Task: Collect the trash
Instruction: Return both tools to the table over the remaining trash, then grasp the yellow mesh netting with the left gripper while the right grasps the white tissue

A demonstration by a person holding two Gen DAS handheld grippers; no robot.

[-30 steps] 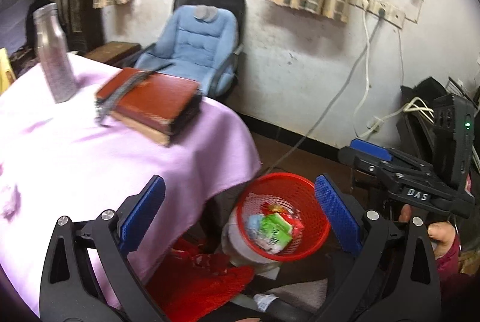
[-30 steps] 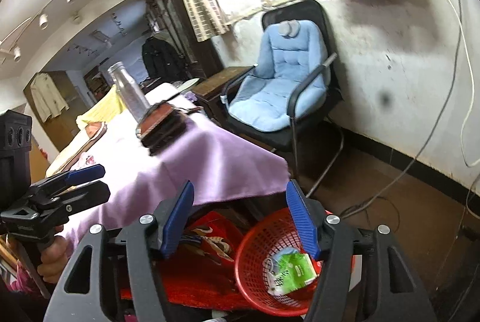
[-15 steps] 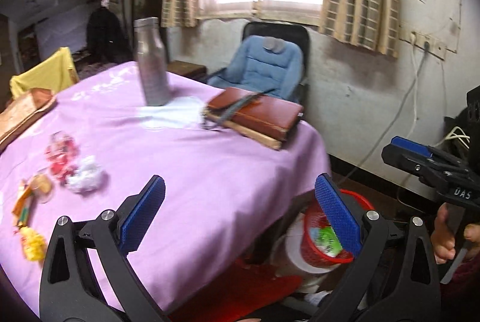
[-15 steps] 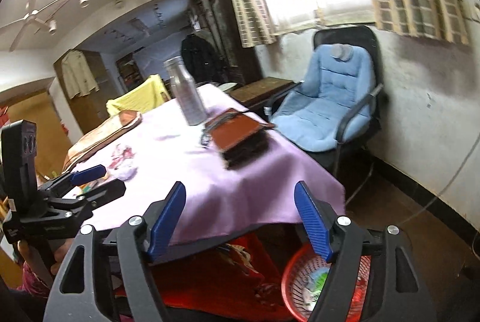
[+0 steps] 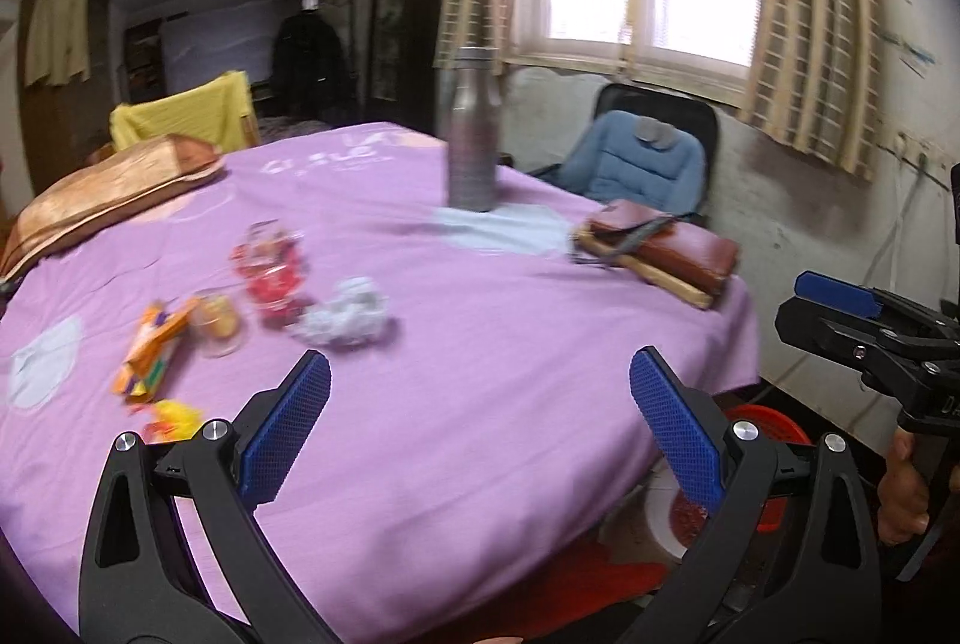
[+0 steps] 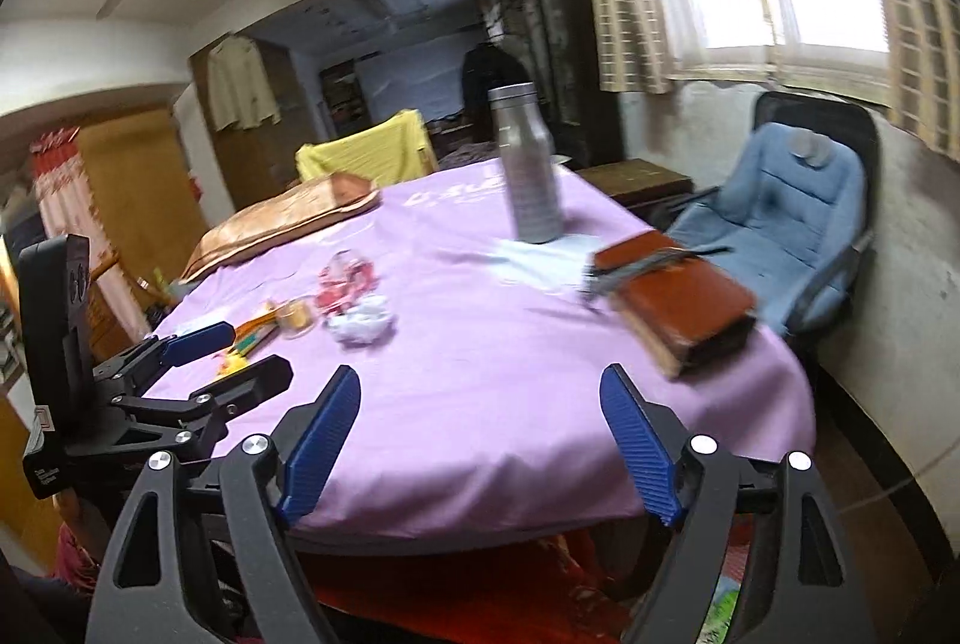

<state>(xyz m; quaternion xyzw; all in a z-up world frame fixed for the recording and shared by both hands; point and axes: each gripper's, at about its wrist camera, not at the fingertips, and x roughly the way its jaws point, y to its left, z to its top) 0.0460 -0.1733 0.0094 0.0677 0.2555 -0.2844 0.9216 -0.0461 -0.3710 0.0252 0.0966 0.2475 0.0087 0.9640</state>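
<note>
Trash lies on the purple tablecloth (image 5: pixel 480 404): a crumpled white paper (image 5: pixel 348 314), a red and clear wrapper (image 5: pixel 270 272), a small clear cup (image 5: pixel 217 323), an orange packet (image 5: pixel 150 350) and a yellow scrap (image 5: pixel 171 416). The same pile shows in the right wrist view around the white paper (image 6: pixel 363 323). My left gripper (image 5: pixel 480 422) is open and empty above the table's near edge. My right gripper (image 6: pixel 480 440) is open and empty at the table's near edge. The red waste basket (image 5: pixel 774 440) stands on the floor, right of the table, partly hidden.
A steel bottle (image 5: pixel 471 134) and a brown book (image 5: pixel 660 248) stand on the far side of the table. A brown cushion (image 5: pixel 102 200) lies at the far left. A blue chair (image 5: pixel 642 164) stands by the wall under the window.
Both grippers have risen and swung left from above the red basket to face the tabletop. The trash pile has come into view. Both stay open and empty.
</note>
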